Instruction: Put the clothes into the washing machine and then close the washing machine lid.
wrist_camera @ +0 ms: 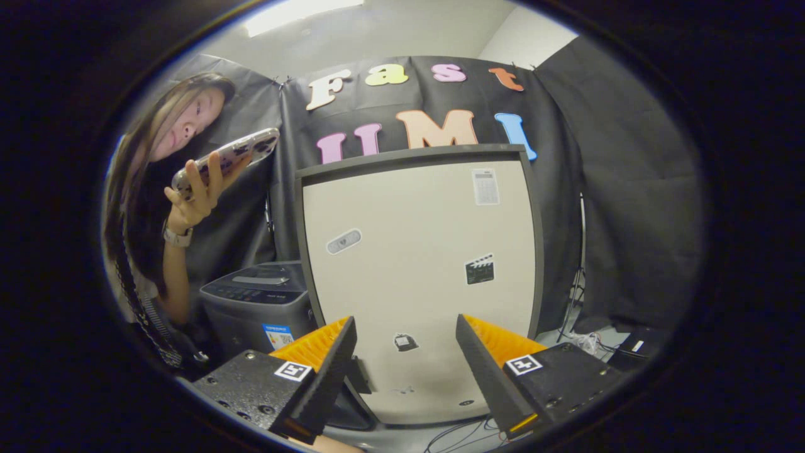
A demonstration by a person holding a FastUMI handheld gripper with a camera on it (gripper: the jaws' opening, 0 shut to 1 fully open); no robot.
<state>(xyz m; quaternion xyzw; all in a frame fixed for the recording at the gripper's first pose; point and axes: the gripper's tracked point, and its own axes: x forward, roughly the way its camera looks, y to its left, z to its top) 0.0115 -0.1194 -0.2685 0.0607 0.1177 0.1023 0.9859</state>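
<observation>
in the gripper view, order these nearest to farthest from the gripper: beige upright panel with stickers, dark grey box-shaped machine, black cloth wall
The gripper has its fingers open, holding nothing.
1. Beige upright panel with stickers, just ahead, between the fingers.
2. Dark grey box-shaped machine, beyond the left finger, beside the panel.
3. Black cloth wall, behind both.

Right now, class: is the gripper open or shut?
Open: the gripper holds nothing, and its fingers stand apart, the beige panel visible between them.

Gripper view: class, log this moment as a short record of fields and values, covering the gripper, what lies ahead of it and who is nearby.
gripper: gripper open, nothing between its fingers
ahead: large beige panel with stickers, upright beyond the fingers
beside panel: grey machine, lid down
person: hand holding a phone, beside the machine
clothes: none seen
</observation>
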